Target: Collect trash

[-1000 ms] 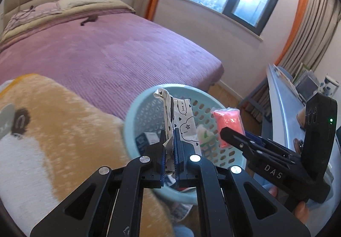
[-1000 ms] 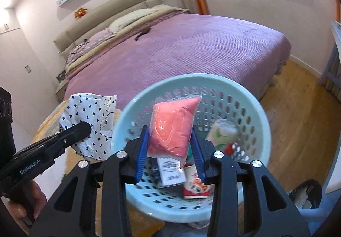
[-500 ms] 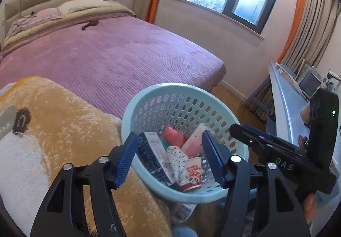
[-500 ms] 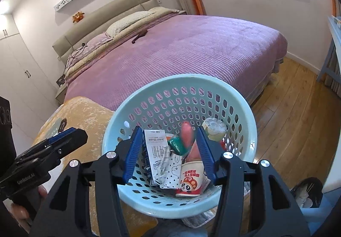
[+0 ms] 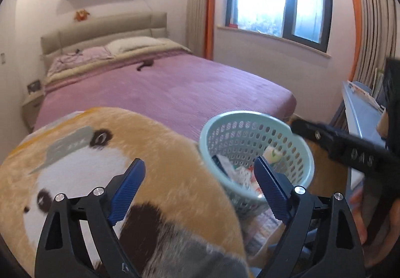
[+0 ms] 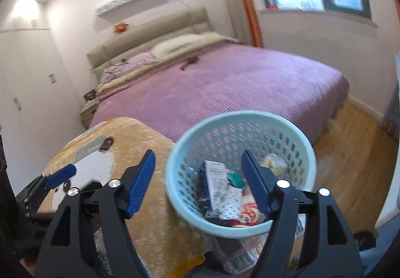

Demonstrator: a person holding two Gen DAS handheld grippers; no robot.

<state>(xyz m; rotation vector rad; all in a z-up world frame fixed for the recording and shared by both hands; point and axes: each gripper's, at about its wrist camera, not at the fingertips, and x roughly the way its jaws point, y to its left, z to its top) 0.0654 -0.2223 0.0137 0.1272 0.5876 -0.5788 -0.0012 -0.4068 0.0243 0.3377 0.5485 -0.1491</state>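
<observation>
1. Cataloguing the receptacle: pale blue perforated plastic basket (image 6: 240, 173), round, rigid, rim tilted toward the cameras; it sits at the edge of a plush orange-and-white animal blanket (image 5: 105, 168), in front of the purple ribbed bedspread (image 6: 225, 87).
2. Contents: mixed trash (image 6: 225, 193) on the basket floor, comprising a white printed carton, a dotted wrapper, a red-and-white cup, a teal scrap and a pale lidded tub. Mostly light, crinkly, flat-sided pieces.
3. Right gripper (image 6: 197, 180): blue ribbed pads spread wide, nothing between them. The basket lies directly ahead and below, its mouth partly framed by the fingers.
4. Left gripper (image 5: 200, 188): likewise spread and empty, aimed over the blanket, with the basket off to its right side.
5. Governing relation: the right gripper is judged nearer to the basket.
6. No loose trash is visible on the blanket or bedspread; collection appears well advanced.
</observation>
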